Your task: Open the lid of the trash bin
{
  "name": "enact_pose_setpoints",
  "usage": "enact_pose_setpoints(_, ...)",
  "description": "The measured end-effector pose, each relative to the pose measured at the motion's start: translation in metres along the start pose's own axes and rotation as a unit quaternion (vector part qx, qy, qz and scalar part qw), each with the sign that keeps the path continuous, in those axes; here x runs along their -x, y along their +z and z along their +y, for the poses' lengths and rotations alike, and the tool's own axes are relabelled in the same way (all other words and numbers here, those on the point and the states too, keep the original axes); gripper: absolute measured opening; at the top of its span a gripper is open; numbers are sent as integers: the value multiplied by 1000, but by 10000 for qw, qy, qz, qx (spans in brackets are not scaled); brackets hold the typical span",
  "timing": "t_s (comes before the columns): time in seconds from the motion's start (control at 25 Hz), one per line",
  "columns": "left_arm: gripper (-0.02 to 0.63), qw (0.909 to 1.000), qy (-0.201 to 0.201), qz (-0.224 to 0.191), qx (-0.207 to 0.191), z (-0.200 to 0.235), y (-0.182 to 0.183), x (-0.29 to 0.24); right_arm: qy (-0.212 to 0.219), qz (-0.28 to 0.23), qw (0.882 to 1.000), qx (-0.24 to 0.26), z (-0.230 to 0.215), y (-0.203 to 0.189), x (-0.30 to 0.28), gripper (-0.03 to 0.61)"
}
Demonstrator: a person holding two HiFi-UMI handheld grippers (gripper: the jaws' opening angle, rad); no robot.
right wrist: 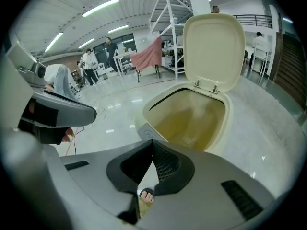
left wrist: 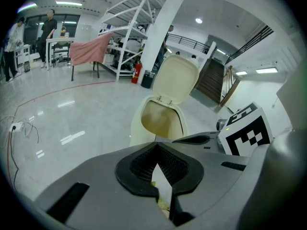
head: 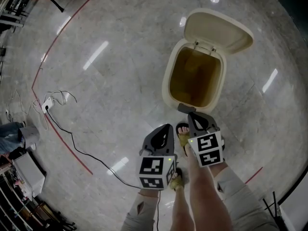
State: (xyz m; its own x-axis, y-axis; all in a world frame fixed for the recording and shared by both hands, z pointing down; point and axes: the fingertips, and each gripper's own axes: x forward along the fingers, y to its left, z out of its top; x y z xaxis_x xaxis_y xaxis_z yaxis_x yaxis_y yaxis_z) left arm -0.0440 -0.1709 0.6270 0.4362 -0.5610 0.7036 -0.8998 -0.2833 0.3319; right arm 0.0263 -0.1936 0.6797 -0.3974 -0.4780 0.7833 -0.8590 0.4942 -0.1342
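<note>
step: looks pretty much done, lid [head: 219,30] standing up, trash bin [head: 169,76] wide open on the floor just ahead of both claws | left claw [head: 167,127]: clenched, empty | right claw [head: 193,115]: clenched, empty, tip by the grey pedal [head: 186,109] | next: probably just back off without bumping the lid

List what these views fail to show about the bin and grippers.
1. Inside of trash bin: head view, dim, yellowish; contents unclear.
2. Contact between right gripper and pedal: head view, the tip overlaps the pedal.
3. Base of trash bin: left gripper view, hidden behind left gripper.
</note>
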Motion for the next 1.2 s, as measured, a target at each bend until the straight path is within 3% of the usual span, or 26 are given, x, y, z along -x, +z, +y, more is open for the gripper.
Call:
enact_pose_setpoints(0.36,5,10000,-15,-57,42,-7,10,4,-1,44,10000,-45,-3,6,6,-1)
enact_pose_setpoints(1.2,5,9995,-185,-221,111,-37,22,53,190,-750,9963,-374,31,44,117,-1)
